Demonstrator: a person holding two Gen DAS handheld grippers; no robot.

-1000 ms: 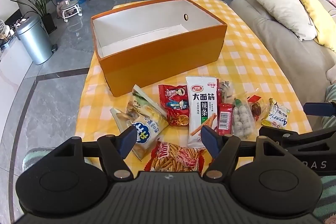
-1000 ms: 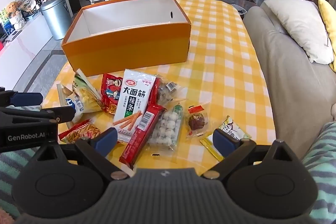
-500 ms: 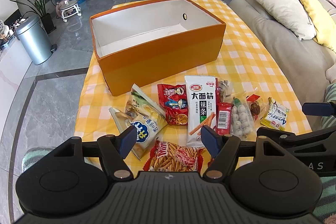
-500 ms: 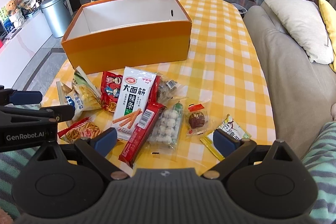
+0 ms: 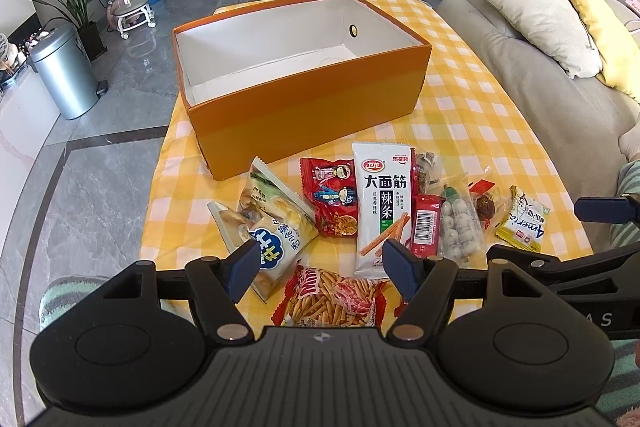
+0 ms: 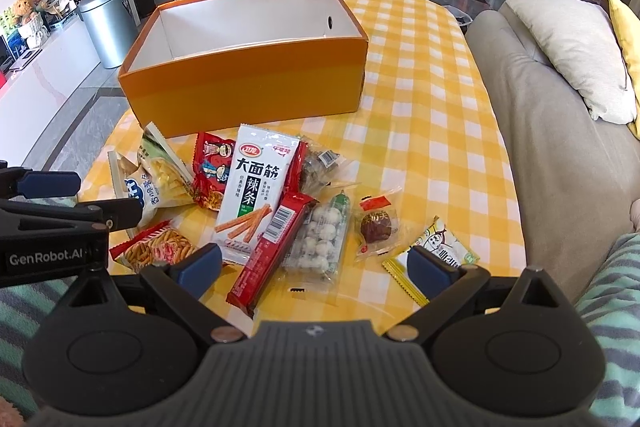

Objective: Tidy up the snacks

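Both tools – left tool point(image 5: 320, 263) and right tool point(image 6: 316, 263) – hover apart and empty over the overlapping snacks point(image 6: 256, 195) beside the orange box point(image 6: 248, 95), so one pinch may drag neighbours.

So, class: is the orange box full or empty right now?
Empty. The orange box shows only bare white walls and floor inside; every snack packet, like the white spicy-strip packet, lies on the tablecloth before it.
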